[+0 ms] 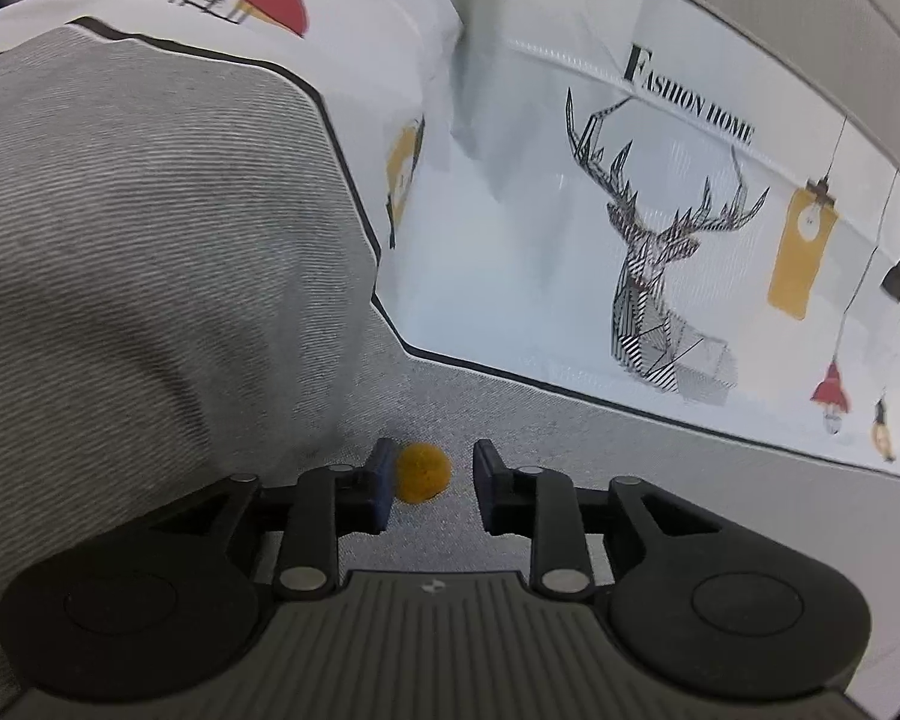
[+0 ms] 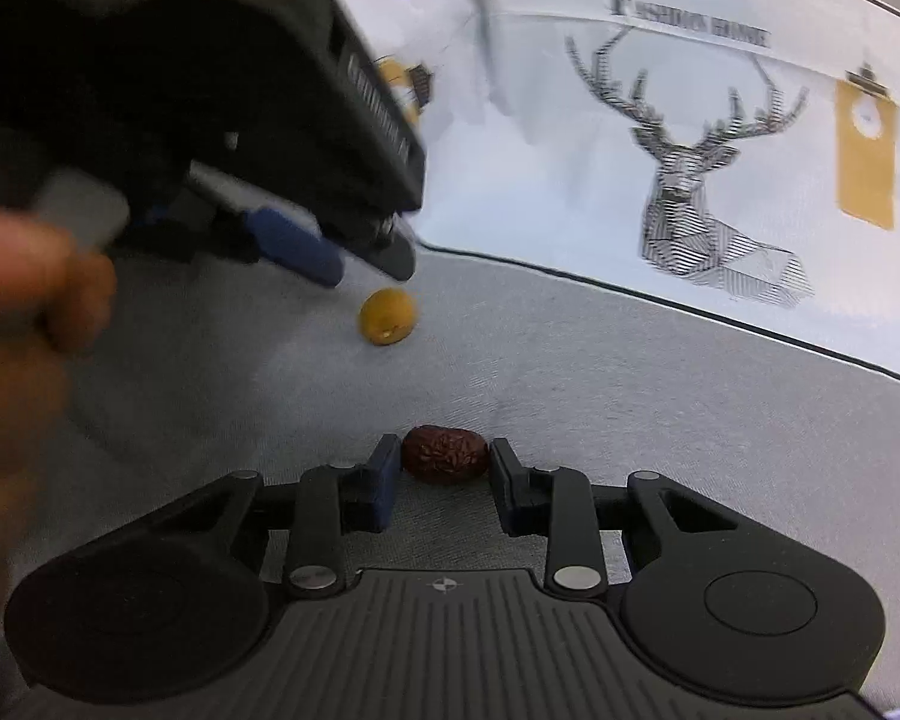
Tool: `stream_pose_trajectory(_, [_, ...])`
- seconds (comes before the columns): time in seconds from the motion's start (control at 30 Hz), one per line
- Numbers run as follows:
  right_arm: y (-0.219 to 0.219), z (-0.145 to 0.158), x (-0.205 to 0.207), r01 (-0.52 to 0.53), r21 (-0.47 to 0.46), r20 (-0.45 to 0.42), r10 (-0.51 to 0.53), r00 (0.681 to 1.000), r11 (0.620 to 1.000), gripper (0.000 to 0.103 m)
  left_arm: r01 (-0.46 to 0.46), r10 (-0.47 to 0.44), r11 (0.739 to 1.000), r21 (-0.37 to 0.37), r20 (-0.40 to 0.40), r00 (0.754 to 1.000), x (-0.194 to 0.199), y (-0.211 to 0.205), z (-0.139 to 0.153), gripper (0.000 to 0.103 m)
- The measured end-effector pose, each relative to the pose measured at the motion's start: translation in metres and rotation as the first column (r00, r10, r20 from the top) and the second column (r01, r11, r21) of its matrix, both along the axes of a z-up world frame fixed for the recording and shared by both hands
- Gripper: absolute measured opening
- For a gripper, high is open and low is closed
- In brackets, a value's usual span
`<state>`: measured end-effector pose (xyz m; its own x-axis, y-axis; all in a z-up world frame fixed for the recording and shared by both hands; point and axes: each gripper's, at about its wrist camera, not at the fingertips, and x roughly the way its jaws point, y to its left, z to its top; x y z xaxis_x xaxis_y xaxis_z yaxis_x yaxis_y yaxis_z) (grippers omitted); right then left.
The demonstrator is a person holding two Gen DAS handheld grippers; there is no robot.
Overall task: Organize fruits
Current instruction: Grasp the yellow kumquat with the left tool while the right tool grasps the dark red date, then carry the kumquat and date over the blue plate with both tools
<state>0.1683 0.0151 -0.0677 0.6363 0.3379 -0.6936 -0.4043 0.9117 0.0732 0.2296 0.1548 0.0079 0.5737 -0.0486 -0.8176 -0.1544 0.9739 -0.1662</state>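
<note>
Between right claw (image 2: 441,471) fingers, a red date (image 2: 446,455), unseen from left wrist.

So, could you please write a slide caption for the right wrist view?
Right hand-held gripper brackets a red date on grey fabric; left hand-held gripper hovers over an orange fruit.

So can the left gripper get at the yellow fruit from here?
Probably yes: the left gripper is open, the yellow fruit sits between its fingers against the left one, on grey fabric with nothing blocking it.
</note>
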Motion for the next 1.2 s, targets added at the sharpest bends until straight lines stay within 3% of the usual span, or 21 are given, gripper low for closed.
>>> stream_pose_trajectory(0.37, [-0.018,0.001,0.01,0.139,0.013,-0.034,-0.139,0.99,0.99,0.033,0.008,-0.006,0.997,0.08,-0.028,1.0,0.014,-0.014,-0.018,0.047])
stream_pose_trajectory(0.5, [-0.019,0.002,0.006,0.157,0.018,-0.026,-0.156,0.987,0.987,0.033,0.02,-0.013,0.99,0.139,-0.05,0.999,0.017,-0.021,-0.034,0.047])
stream_pose_trajectory(0.6, [-0.023,0.006,0.004,0.169,0.022,-0.021,-0.169,0.985,0.985,0.033,0.013,-0.006,0.99,0.138,-0.052,0.999,0.015,-0.021,-0.038,0.029])
stream_pose_trajectory(0.87, [-0.057,0.05,-0.025,0.198,0.05,0.047,-0.2,0.979,0.979,0.033,-0.023,0.027,0.998,0.061,-0.064,0.998,-0.015,-0.034,-0.029,0.029])
stream_pose_trajectory(1.0, [-0.086,0.083,-0.056,0.2,0.072,0.084,-0.206,0.975,0.977,0.033,-0.007,0.009,0.999,0.044,-0.051,0.999,-0.041,-0.046,-0.005,0.029])
stream_pose_trajectory(1.1, [-0.116,0.111,-0.083,0.218,0.103,0.11,-0.229,0.967,0.97,0.033,-0.067,0.061,0.991,-0.119,-0.055,0.997,-0.067,-0.039,0.019,0.029])
stream_pose_trajectory(1.2, [-0.146,0.131,-0.113,0.254,0.151,0.118,-0.273,0.955,0.955,0.033,-0.059,0.051,0.975,-0.215,-0.044,0.998,-0.099,-0.044,0.041,0.029])
